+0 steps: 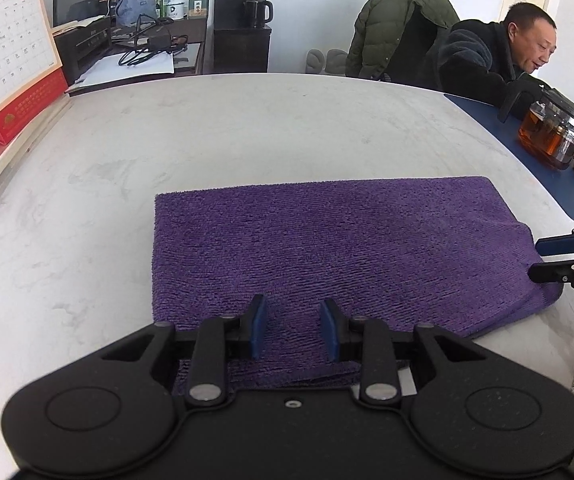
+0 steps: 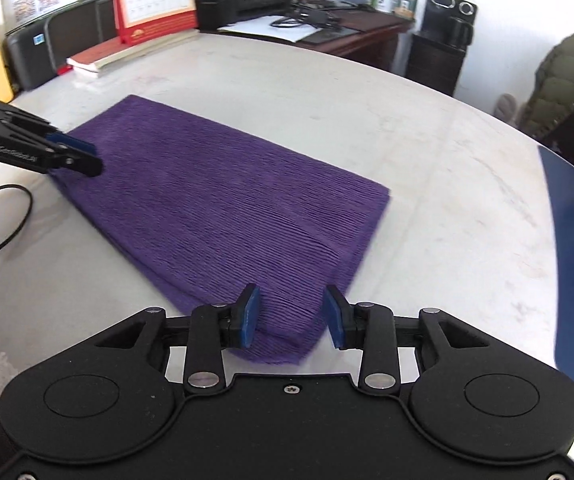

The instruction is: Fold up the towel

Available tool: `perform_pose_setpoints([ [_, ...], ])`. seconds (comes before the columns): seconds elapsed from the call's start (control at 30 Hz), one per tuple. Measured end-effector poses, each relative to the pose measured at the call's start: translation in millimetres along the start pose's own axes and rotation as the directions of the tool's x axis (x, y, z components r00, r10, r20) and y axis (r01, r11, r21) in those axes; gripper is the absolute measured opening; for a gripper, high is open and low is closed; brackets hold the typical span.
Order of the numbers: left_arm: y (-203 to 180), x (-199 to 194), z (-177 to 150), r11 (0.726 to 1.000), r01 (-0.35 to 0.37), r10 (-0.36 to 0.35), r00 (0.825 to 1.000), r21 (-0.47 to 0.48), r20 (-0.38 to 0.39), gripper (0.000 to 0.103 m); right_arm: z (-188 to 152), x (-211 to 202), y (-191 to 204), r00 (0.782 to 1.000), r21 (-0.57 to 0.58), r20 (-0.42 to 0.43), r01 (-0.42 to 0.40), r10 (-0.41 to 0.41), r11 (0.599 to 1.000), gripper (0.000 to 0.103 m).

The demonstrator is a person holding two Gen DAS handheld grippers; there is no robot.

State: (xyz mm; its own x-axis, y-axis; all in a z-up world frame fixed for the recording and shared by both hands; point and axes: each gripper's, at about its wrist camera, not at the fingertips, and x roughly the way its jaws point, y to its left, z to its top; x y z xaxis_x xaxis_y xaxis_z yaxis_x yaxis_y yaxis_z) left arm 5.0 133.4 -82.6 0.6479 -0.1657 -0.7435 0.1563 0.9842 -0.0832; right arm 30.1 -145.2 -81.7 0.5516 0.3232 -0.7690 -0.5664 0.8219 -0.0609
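Lying flat on the pale table (image 1: 247, 128), the purple towel (image 1: 327, 248) already shows at least one fold: layered edges are visible at its near corner in the right wrist view and along its right side in the left wrist view, so it reads as a doubled rectangle, not a single sheet.

Starting at the left, the left gripper (image 1: 295, 328) sits over the near edge of the towel, its blue pads (image 1: 258, 330) apart with cloth showing in the gap between them; the pads do not seem to pinch anything, and the fabric under them lies smooth. Ahead of these fingers the towel stretches away flat, and to their right it runs toward the other tool.

Moving right, the right gripper (image 2: 293, 316) straddles the towel's near corner, where the stacked layers (image 2: 283, 344) pass between its fingers. Those jaws stand apart too, a visible gap on the right-hand pad's side, so the corner is between them but not clamped.

My judgement: the first fold looks finished and neat, with edges fairly aligned. What remains is probably another fold to make a smaller packet, which would call for both grippers closing on their corners; neither has a hold yet
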Motion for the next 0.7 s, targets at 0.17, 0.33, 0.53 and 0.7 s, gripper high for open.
perform_pose_setpoints([
  [0.17,-0.8,11.9,11.3,1.000,0.006,-0.006,1.000,0.005,0.002,0.028,2.6,4.3,-2.4,1.000,-0.009,0.000,0.022,-0.022,1.000,0.035],
  [0.33,9.4,25.6,36.1,0.996,0.003,-0.007,0.999,-0.092,-0.046,0.028,16.5,11.7,-11.6,0.998,0.003,0.011,0.055,-0.055,0.998,0.035],
  [0.53,5.7,14.6,48.2,0.988,-0.063,0.051,0.995,-0.144,-0.091,0.053,46.6,7.7,-9.5,0.996,0.059,0.094,-0.008,0.002,0.998,0.044],
  [0.7,-3.8,-0.9,45.4,0.978,-0.090,0.071,0.992,-0.187,-0.104,0.078,50.1,20.2,2.6,0.992,0.137,0.085,-0.099,0.088,0.986,0.049],
])
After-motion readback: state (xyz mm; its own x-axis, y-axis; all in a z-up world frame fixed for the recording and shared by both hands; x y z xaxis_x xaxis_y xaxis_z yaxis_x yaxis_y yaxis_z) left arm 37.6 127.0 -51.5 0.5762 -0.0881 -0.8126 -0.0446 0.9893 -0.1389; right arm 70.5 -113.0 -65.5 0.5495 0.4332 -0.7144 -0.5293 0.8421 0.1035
